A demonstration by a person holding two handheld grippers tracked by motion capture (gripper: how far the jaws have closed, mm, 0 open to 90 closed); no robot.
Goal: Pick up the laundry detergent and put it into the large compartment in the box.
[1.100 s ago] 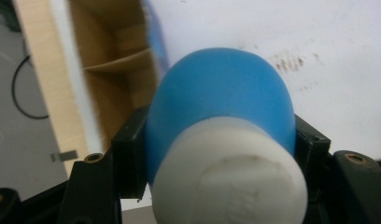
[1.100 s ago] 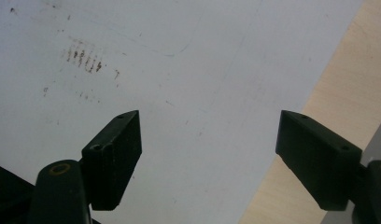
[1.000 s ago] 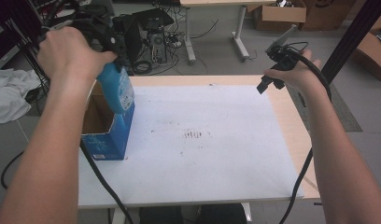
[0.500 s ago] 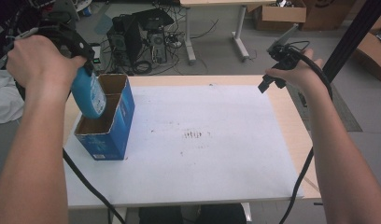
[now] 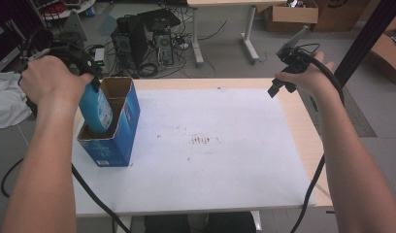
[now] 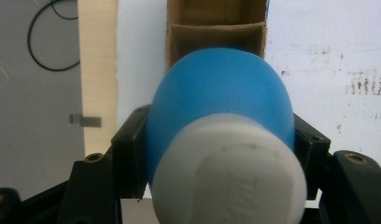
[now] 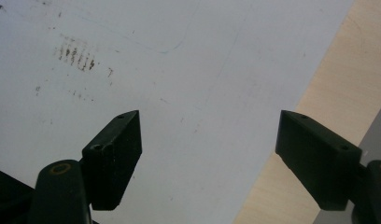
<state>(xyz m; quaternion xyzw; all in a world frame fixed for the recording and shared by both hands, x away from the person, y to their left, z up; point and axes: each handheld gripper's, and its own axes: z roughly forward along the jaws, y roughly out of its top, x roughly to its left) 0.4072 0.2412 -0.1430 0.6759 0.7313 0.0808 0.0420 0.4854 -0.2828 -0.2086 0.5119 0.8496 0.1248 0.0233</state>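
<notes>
Left hand-held gripper (image 6: 216,140): its jaws pinch a blue bottle (image 5: 96,110) with a white cap (image 6: 226,179) just below the cap, one jaw on each side; seen from above, the left hand (image 5: 50,80) holds it over the tabletop's left edge.
Blue bottle: tilted, its lower end inside the open top of a blue cardboard box (image 5: 113,141); whether it touches the bottom of the box cannot be told.
Blue cardboard box: stands upright on the white sheet (image 5: 210,184) near the tabletop's left edge, with a cardboard divider (image 6: 215,29) across its brown inside; the bottle is in the compartment nearer the person.
White sheet: covers most of the tabletop (image 5: 303,141), leaving bare pale wood along the right and far edges; a patch of dark smudges (image 5: 202,140) marks its middle.
Right hand-held gripper (image 7: 209,158): jaws spread wide with nothing between them, held in the right hand (image 5: 310,73) above the far right corner, over the sheet's right border.
Beyond the far edge: a dark computer tower (image 5: 133,36) amid tangled cables (image 5: 172,46) on the floor, table legs (image 5: 198,34), and cardboard boxes (image 5: 288,12) at the far right.
Left of the tabletop: a white cloth (image 5: 7,104) on the floor.
</notes>
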